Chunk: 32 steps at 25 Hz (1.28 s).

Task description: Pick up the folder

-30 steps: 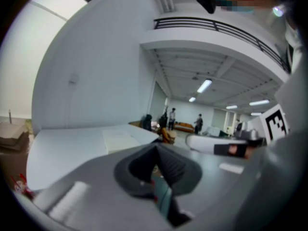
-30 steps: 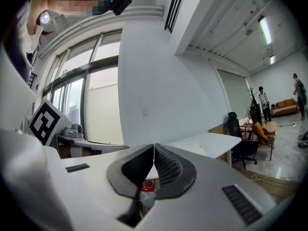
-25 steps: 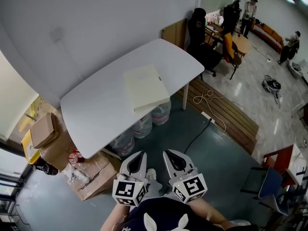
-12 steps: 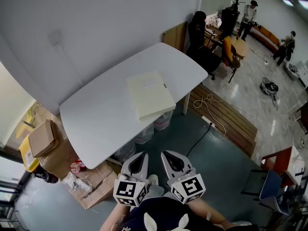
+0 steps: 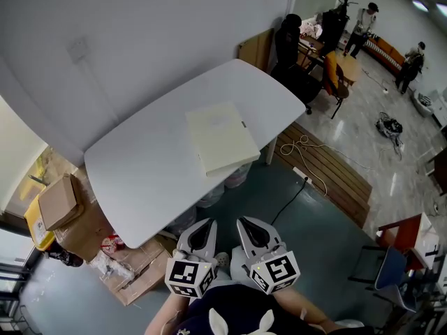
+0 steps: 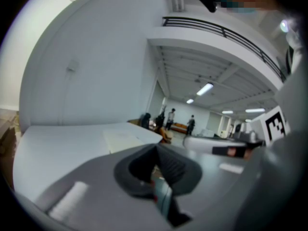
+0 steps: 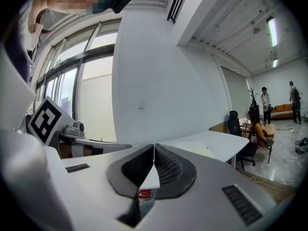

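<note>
Here, one folder [image 5: 222, 138], one table [image 5: 140, 176], left gripper [image 5: 207, 222], right gripper [image 5: 244, 220], fingers [image 7: 169, 165] closed, empty.

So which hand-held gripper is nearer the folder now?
Left, marginally. The left hand-held gripper is short of the folder, facing its near-left corner; the right hand-held gripper, beside it, is slightly farther from its near edge.

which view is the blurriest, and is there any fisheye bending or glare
Head view: sharp, folder crisp, table edges bowed by the lens, glossy floor reflecting light. Left gripper view: softest, the near jaws smeared, corners dark. Right gripper view: clearer, wall lines bend, ceiling lamps glare.
</note>
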{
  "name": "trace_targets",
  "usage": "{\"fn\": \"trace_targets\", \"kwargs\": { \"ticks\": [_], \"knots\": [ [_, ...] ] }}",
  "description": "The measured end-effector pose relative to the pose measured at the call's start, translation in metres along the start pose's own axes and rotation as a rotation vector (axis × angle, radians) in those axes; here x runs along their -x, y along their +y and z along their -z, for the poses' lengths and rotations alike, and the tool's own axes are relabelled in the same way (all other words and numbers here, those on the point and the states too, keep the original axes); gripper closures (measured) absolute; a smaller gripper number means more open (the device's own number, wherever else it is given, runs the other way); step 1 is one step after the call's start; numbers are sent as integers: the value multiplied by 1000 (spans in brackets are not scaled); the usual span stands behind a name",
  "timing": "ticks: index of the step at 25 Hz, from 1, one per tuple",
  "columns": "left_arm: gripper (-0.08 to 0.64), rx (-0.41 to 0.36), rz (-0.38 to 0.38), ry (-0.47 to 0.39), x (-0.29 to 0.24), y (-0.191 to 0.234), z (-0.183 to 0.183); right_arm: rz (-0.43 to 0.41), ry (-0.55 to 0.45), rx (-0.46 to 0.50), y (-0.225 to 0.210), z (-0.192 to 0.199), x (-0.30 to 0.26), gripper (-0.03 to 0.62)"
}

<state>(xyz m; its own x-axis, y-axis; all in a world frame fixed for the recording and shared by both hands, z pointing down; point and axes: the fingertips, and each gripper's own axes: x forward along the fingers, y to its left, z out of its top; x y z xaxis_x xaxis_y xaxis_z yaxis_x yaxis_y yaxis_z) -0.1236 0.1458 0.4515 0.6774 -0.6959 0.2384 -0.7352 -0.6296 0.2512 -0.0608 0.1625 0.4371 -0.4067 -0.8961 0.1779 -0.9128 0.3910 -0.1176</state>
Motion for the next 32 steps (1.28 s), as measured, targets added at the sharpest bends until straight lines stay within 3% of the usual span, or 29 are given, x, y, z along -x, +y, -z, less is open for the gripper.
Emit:
{"fn": "trace_targets", "kwargs": {
  "ticks": [9,19,32],
  "knots": [
    [555,13,-2,25,-24,14,-1,-19,25,-10,-12,3,-25,581],
    [555,13,-44,-10,-74,41,-33,-67,-3,20,-49,-24,-77,581],
    [555,15,-80,13,-140,66,-48,-89,7,13,-105,-35,-128,581]
  ]
}}
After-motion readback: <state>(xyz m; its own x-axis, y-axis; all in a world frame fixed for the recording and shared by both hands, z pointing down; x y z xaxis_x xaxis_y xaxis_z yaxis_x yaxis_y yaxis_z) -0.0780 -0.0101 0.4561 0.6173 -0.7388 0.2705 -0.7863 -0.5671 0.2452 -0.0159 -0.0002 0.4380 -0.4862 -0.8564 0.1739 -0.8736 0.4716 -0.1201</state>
